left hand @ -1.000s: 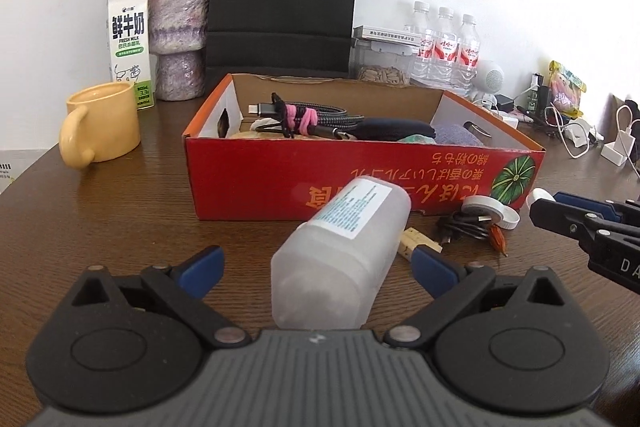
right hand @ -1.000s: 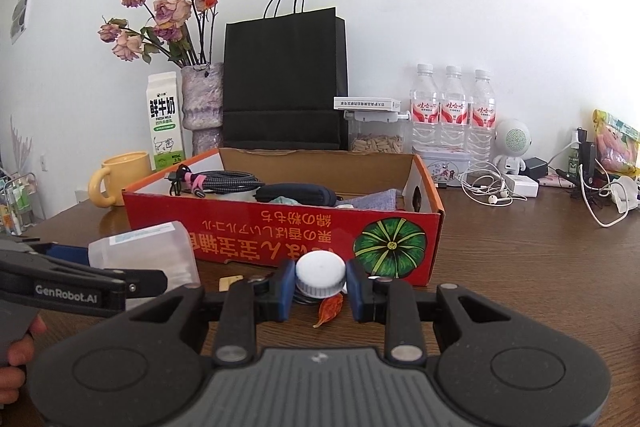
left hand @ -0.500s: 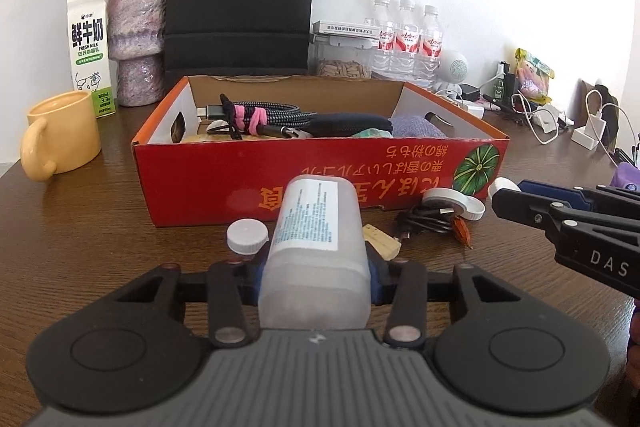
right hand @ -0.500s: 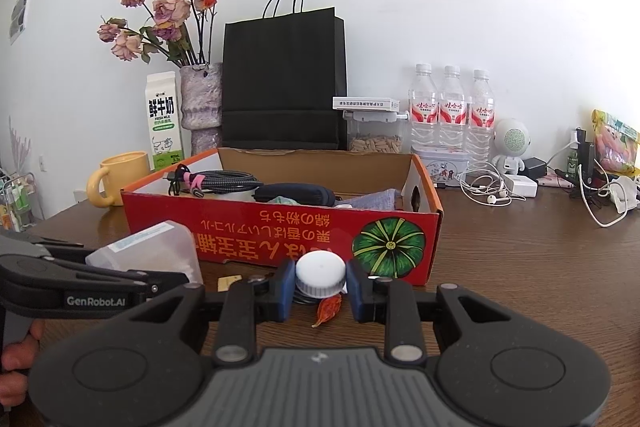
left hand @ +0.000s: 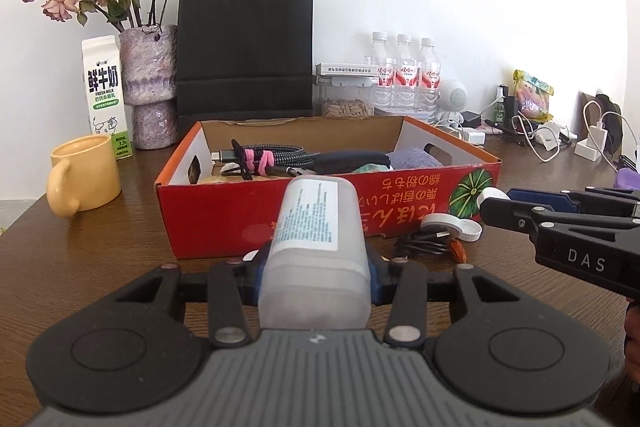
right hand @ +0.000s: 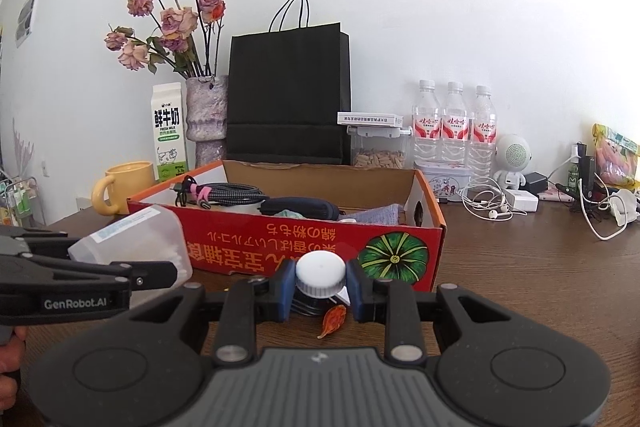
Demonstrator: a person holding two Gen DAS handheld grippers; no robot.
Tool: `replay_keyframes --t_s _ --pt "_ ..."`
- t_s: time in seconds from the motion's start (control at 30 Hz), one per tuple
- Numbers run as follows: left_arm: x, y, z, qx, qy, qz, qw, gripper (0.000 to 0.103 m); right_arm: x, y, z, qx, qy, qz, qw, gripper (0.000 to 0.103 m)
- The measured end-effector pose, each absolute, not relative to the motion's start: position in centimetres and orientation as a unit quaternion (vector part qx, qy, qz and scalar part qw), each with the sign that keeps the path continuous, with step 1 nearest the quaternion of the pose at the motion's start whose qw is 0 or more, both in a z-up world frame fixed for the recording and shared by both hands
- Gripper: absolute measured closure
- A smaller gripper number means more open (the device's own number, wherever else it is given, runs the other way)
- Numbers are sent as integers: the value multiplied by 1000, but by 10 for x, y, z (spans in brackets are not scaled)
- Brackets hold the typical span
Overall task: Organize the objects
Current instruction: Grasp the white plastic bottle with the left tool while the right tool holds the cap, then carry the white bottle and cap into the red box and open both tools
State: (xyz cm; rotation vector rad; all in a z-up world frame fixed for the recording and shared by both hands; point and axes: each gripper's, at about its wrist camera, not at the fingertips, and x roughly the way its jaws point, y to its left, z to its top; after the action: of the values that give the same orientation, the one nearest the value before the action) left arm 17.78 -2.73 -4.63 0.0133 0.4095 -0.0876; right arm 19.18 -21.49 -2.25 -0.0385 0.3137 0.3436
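Note:
My left gripper is shut on a translucent white plastic bottle with a printed label, held tilted up in front of the red cardboard box. The bottle also shows in the right wrist view. My right gripper is shut on a white screw cap, held just above the table before the box. The box holds a braided cable with pink ties, a dark pouch and a purple cloth.
On the table before the box lie white tape rolls, a black cable and an orange leaf. A yellow mug, milk carton, flower vase, black bag and water bottles stand behind.
My left gripper closed on the bottle and lifted it, tilting it upward. The small white cap seen beside it half a second ago is out of sight. My right gripper kept its hold on the cap.

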Motion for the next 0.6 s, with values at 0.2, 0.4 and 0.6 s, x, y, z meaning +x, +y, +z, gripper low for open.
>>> replay_keyframes --t_s 0.2,0.4,0.6 --pt "174 -28 -35 1 176 -32 984 58 188 -219 -13 -3 119 171 978 77" --pt "179 -30 -14 -3 152 -34 988 58 197 -219 3 4 101 183 978 77" --pt "199 -34 5 5 127 -34 991 58 218 -218 19 12 100 201 974 77"
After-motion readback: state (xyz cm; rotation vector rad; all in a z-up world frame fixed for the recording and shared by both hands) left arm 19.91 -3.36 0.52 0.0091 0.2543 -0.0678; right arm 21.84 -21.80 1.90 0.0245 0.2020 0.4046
